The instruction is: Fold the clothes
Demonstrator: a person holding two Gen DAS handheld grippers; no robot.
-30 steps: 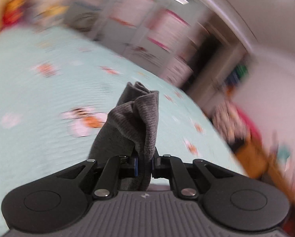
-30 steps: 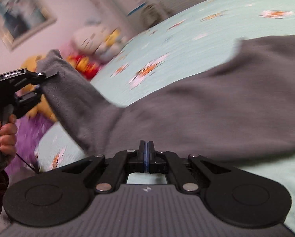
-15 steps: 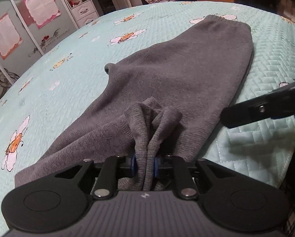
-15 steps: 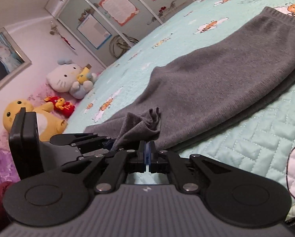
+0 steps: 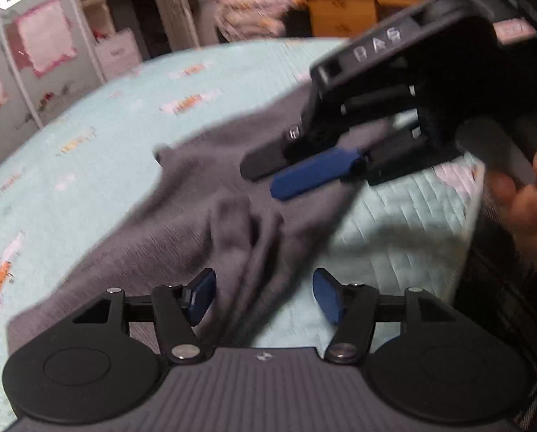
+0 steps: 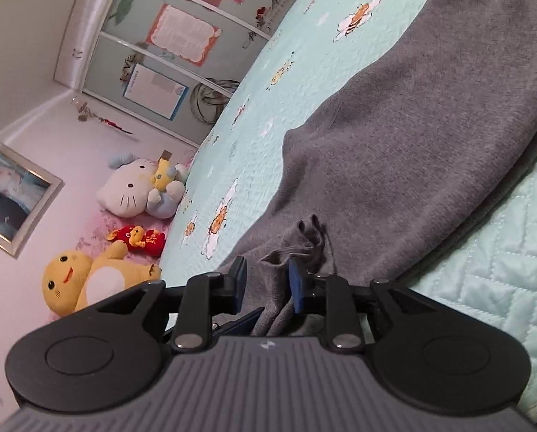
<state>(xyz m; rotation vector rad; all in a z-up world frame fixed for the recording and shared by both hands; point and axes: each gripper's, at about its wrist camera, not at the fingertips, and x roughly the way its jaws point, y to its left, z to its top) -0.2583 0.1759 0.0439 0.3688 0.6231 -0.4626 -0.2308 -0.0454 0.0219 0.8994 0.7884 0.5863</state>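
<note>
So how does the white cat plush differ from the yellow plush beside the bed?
The white cat plush is pale, with whiskers and a small yellow-and-blue toy against it; the yellow plush is bright yellow with a white belly. The white cat plush lies farther from the right claw, while the yellow plush lies nearer, lower in the view. A small red toy lies between them. Both are soft toys on the pink surface beside the bed.

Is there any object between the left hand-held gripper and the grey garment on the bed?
Nothing visible. The left hand-held gripper is open with the bunched edge of the grey garment directly between its pads. The right hand-held gripper hovers farther over the cloth, not between them.
</note>
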